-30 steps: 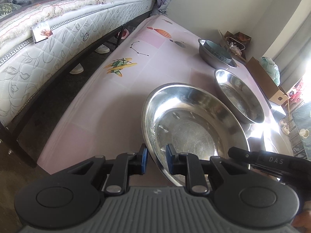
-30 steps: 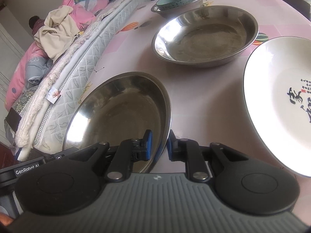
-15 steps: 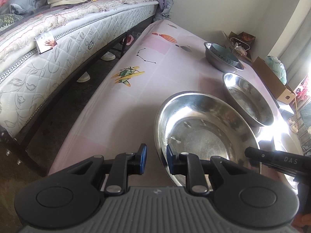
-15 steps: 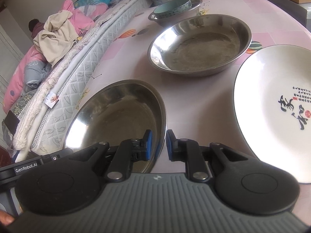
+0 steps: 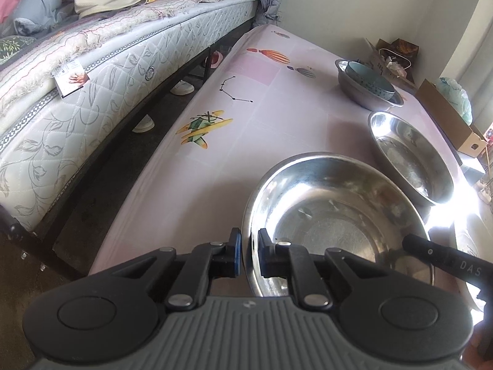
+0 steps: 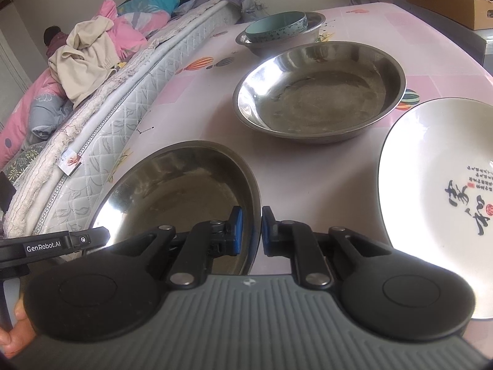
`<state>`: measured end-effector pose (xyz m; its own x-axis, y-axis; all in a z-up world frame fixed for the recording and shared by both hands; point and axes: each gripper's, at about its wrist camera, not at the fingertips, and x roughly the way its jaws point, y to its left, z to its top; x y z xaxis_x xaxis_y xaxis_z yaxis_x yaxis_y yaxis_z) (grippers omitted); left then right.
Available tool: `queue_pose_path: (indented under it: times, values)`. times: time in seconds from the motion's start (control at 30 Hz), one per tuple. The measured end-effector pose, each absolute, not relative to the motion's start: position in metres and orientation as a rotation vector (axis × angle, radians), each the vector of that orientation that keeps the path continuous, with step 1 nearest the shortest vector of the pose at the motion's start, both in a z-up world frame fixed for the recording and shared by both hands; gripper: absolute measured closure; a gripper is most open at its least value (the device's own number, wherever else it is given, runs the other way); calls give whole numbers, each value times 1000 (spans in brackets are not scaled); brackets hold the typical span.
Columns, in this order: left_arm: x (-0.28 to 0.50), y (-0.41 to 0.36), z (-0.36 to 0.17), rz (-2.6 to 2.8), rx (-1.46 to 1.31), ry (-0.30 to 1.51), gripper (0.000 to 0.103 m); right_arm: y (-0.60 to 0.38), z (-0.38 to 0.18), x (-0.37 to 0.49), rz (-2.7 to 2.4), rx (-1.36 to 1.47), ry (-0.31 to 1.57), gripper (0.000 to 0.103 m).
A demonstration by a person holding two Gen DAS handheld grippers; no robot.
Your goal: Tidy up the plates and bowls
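Item one: wide, shallow stainless-steel basin, nearest me on the pink patterned counter. My left tongs pinch its rim on the bed side, one blue pad outside and one inside. My right tongs pinch the opposite rim of that basin the same way.

Item two: second shallow steel basin, just beyond the first, apart from it, resting flat.

Item three: smaller steel bowl at the far end, with a pale blue ceramic bowl nested inside.

Item four: large white ceramic plate with black calligraphy, to the right of my right tongs, on the counter.

Alongside the counter: quilted white mattress bearing heaped bedding.
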<state>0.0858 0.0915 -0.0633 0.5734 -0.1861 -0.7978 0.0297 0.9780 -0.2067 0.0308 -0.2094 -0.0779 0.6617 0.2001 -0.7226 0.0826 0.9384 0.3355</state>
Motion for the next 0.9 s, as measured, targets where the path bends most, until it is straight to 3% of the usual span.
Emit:
queue_pose_path:
  times: [0.9]
  values:
    - [74,76,-70,-109,-62,952,86,-200,-84,17,67,309,859,89]
